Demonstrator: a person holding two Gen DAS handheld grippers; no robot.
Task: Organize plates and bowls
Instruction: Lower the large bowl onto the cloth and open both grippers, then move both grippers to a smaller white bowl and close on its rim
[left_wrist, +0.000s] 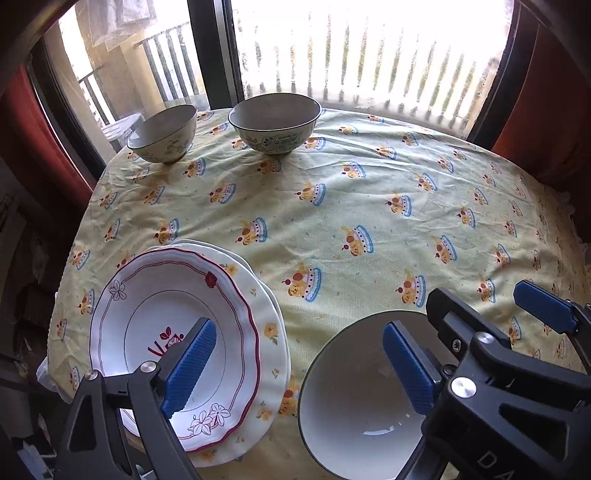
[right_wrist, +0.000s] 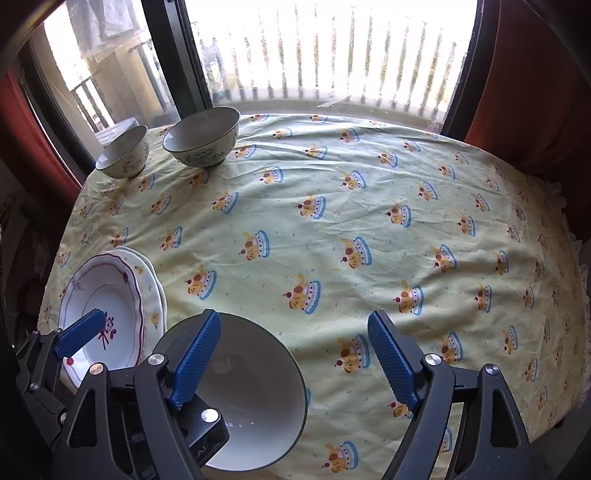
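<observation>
A stack of plates (left_wrist: 236, 295) lies at the table's near left, the top one white with a red rim (left_wrist: 147, 295); it also shows in the right wrist view (right_wrist: 110, 284). A white bowl (left_wrist: 351, 387) (right_wrist: 258, 387) stands to its right. Two patterned bowls stand at the far left: a small one (left_wrist: 164, 134) (right_wrist: 123, 153) and a larger one (left_wrist: 275, 123) (right_wrist: 203, 138). My left gripper (left_wrist: 295, 365) is open, one finger over the plates, one over the white bowl. My right gripper (right_wrist: 295, 358) is open above the white bowl's right rim.
The round table (left_wrist: 369, 206) wears a yellow cloth with a cake pattern. A window and balcony railing (left_wrist: 369, 55) lie behind it. Red curtains (left_wrist: 546, 92) hang at both sides. The right gripper's fingers (left_wrist: 543, 310) reach in at the left wrist view's lower right.
</observation>
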